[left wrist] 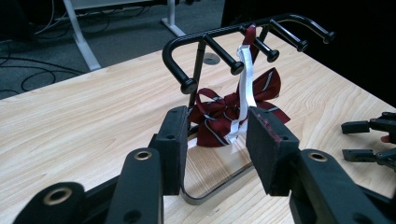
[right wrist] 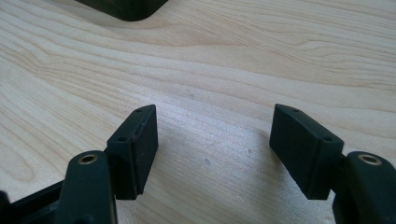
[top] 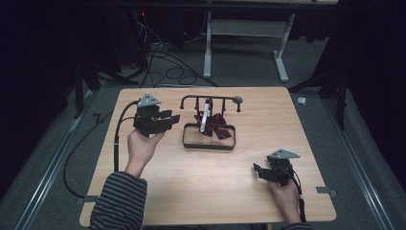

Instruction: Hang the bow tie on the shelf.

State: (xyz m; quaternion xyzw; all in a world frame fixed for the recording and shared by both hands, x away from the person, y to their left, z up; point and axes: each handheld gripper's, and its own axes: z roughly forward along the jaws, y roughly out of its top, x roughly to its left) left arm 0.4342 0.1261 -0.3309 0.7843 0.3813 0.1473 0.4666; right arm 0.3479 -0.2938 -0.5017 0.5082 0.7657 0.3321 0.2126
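Table: a pale wooden top (top: 201,191) with rounded corners, standing on grey carpet, cables on the floor beyond its far edge.
Rack: a black metal stand (top: 209,136) sits just past the table's middle, a rectangular frame base with a post and a top bar carrying short pegs (left wrist: 224,56).
Bow tie: a dark red bow tie (top: 214,125) with thin pale stripes hangs from the rack by a white strap (left wrist: 243,84); its loops droop onto the base, inside the frame.
Left gripper: the left gripper (top: 168,120) is held off the table at about nine o'clock from the rack, near it, jaws pointing toward three o'clock at the bow tie.
Left jaws: spread about halfway, nothing between the pads (left wrist: 271,149); in its own view the bow tie (left wrist: 233,112) shows through the gap, farther off and untouched.
Left hand: the hand (top: 141,146) grips the tool from below, a striped sleeve (top: 119,201) behind it.
Right gripper: the right gripper (top: 258,172) rests low near the table's near right corner, roughly five o'clock from the rack and well apart from it, jaws pointing toward nine o'clock.
Right jaws: spread wide over bare wood (right wrist: 205,140), pinching nothing.
Right hand: the hand (top: 287,196) holds the tool from the near side.
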